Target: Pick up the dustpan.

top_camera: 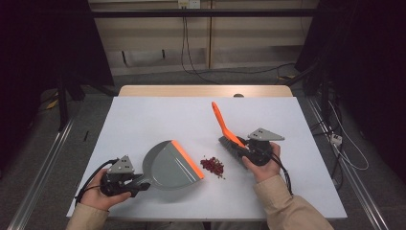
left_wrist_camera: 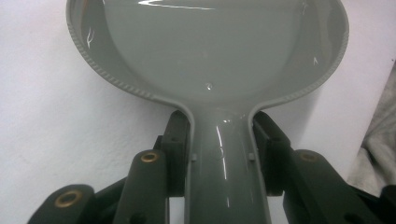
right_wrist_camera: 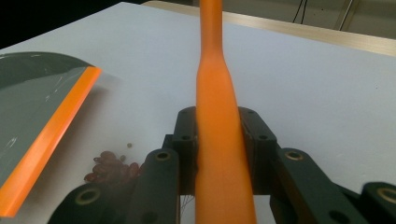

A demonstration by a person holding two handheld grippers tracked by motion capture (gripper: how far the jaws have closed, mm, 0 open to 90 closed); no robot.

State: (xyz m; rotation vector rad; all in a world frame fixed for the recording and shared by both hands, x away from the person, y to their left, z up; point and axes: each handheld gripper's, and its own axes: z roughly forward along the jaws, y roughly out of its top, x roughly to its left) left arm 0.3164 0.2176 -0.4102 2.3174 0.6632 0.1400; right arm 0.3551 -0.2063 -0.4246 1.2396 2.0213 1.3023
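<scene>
Left claw (top_camera: 140, 182) clamped on the handle of the grey dustpan (top_camera: 168, 165), flat on the white tabletop (top_camera: 143, 115) at 7 o'clock, orange lip toward 3 o'clock. Right claw (top_camera: 242, 149) clamped on the orange brush (top_camera: 224, 125), handle tilted up toward 12 o'clock. Between pan lip and bristles, just beside both: a small heap of red beans (top_camera: 212, 166). Nothing else standing between. Cables (top_camera: 191, 62) on the floor beyond the far edge.
</scene>
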